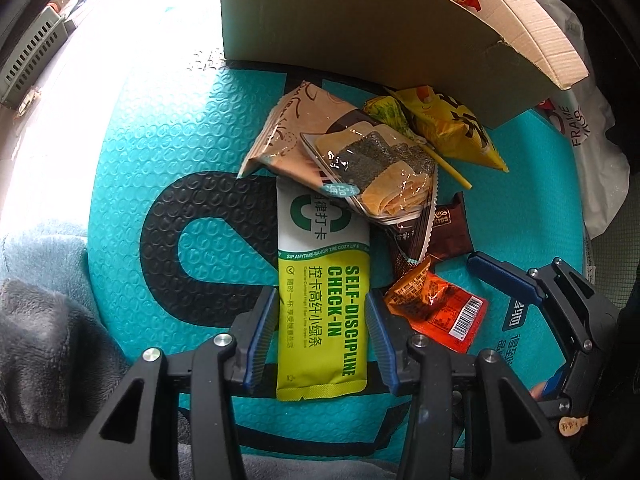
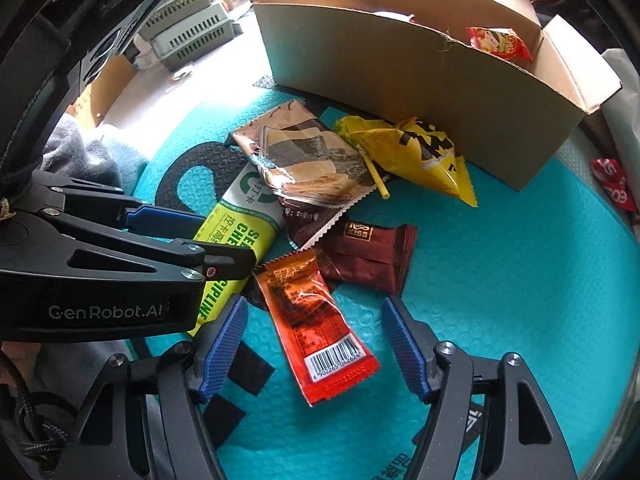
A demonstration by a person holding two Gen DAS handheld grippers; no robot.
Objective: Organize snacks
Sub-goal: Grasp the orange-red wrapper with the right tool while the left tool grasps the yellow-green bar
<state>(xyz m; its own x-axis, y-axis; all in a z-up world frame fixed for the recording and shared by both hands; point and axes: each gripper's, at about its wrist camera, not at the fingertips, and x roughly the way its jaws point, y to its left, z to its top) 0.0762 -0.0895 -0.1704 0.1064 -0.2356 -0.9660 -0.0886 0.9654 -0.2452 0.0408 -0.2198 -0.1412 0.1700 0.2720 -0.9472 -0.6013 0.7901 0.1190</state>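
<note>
Surface: a teal foam mat [image 2: 500,264] is carrying a pile of loose snacks.
Left gripper [image 1: 322,336]: the jaws are being held against both edges of the green sachet [image 1: 322,300], clamped on it.
Right gripper [image 2: 314,344]: the jaws are standing apart around the orange packet [image 2: 316,320], neither pad touching it.
Cardboard box [image 2: 400,92]: standing at twelve o'clock of the pile; a red packet [image 2: 500,44] is already lying inside.
Left to sort: the seaweed cracker pack [image 2: 304,164], yellow bag [image 2: 420,156] and brown chocolate packet [image 2: 368,256] are still lying on the mat.
Progress: judged early; most snacks are remaining outside the box.
</note>
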